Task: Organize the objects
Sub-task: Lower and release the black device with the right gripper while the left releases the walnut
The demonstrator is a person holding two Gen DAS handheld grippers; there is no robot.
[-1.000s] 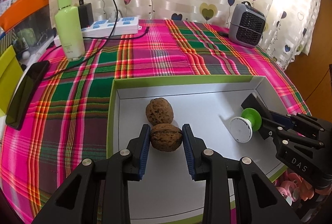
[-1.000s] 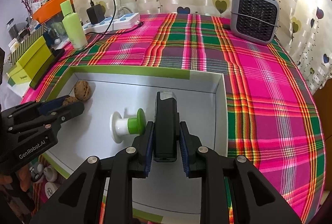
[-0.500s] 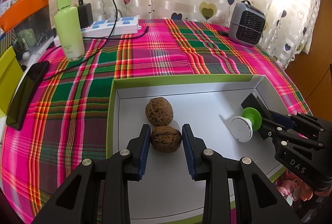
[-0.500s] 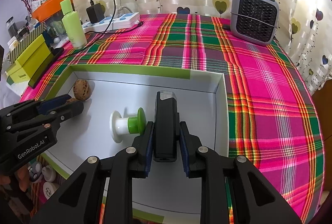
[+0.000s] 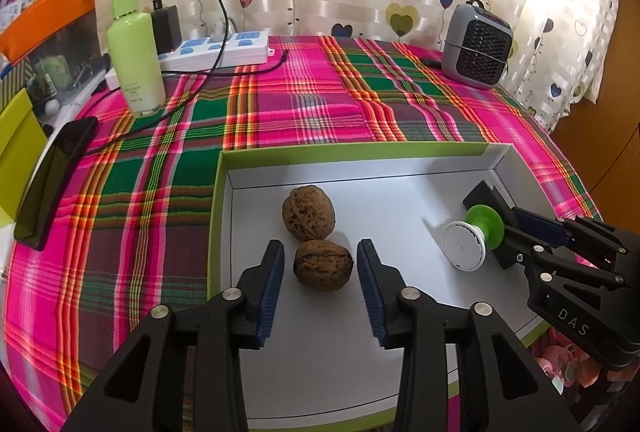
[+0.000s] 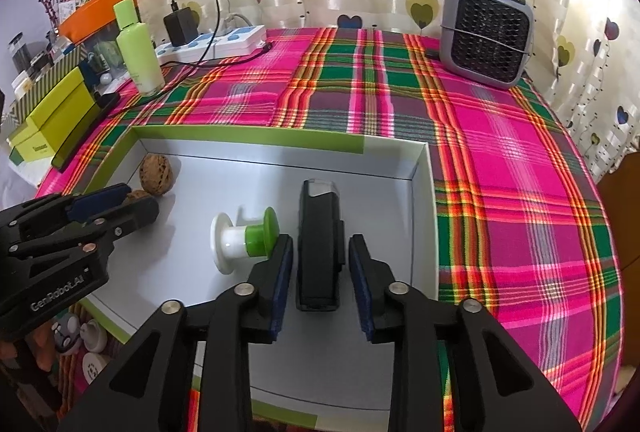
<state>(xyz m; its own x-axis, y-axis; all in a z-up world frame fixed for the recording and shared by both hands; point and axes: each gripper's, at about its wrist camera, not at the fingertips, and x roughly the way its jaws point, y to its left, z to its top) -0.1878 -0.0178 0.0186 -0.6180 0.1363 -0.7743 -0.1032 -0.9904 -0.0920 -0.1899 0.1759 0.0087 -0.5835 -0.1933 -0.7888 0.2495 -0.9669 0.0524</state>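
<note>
Both open: left hand-held gripper (image 5: 320, 266) straddles near walnut (image 5: 323, 264) without contact, right hand-held gripper (image 6: 321, 264) straddles black device (image 6: 319, 244), both inside box (image 5: 360, 153).

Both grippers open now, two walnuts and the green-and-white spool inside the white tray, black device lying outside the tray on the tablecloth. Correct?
One error: the black device lies inside the white tray, on its floor between the open right gripper fingers, as the right wrist view shows. The rest holds: the left gripper is open around the near walnut, the far walnut and the spool are in the tray.
</note>
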